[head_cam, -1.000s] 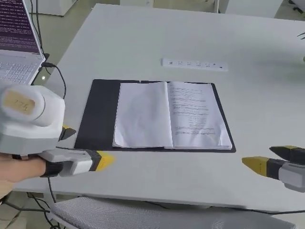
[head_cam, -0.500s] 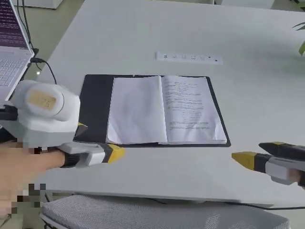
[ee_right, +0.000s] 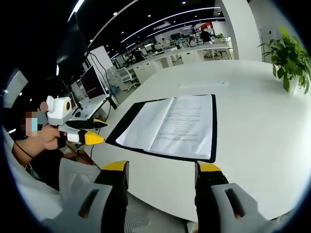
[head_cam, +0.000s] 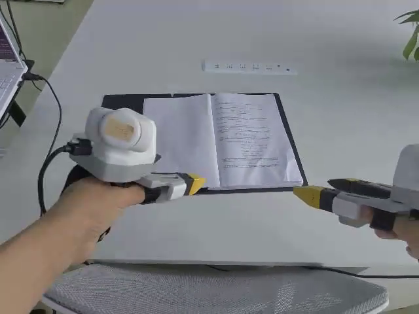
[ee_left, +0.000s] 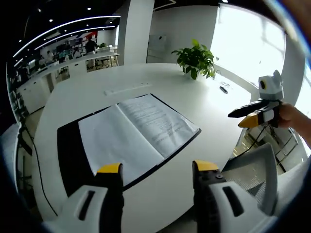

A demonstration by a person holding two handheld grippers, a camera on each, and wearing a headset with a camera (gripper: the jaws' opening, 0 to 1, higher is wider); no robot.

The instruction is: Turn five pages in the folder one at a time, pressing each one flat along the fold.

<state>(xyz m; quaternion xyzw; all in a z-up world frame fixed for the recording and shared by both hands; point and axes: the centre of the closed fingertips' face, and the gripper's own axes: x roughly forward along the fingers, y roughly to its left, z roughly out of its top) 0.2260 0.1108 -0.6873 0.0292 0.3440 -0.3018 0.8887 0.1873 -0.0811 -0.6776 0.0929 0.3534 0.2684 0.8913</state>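
Observation:
The black folder (head_cam: 124, 104) lies open on the white table, a blank page (head_cam: 180, 140) on the left and a printed page (head_cam: 252, 140) on the right. A hand holds my left gripper (head_cam: 193, 184) just off the folder's front left edge; it is open and holds nothing. My right gripper (head_cam: 319, 190) hovers off the front right corner, also open and holding nothing. In the left gripper view, the folder (ee_left: 70, 150) lies beyond the left gripper (ee_left: 158, 167). The right gripper view has the folder (ee_right: 131, 121) ahead of the right gripper (ee_right: 162, 166).
A white power strip (head_cam: 249, 67) lies behind the folder. A laptop (head_cam: 8, 62) and a black cable (head_cam: 55, 111) sit at the left edge. A grey chair back (head_cam: 216, 291) is below the table's front edge. A potted plant (ee_left: 197, 58) stands at the far right.
The left gripper has risen and moved right, up to the folder's front edge. The right gripper has moved slightly left towards the folder's corner. The head camera has shifted; the pages are unchanged.

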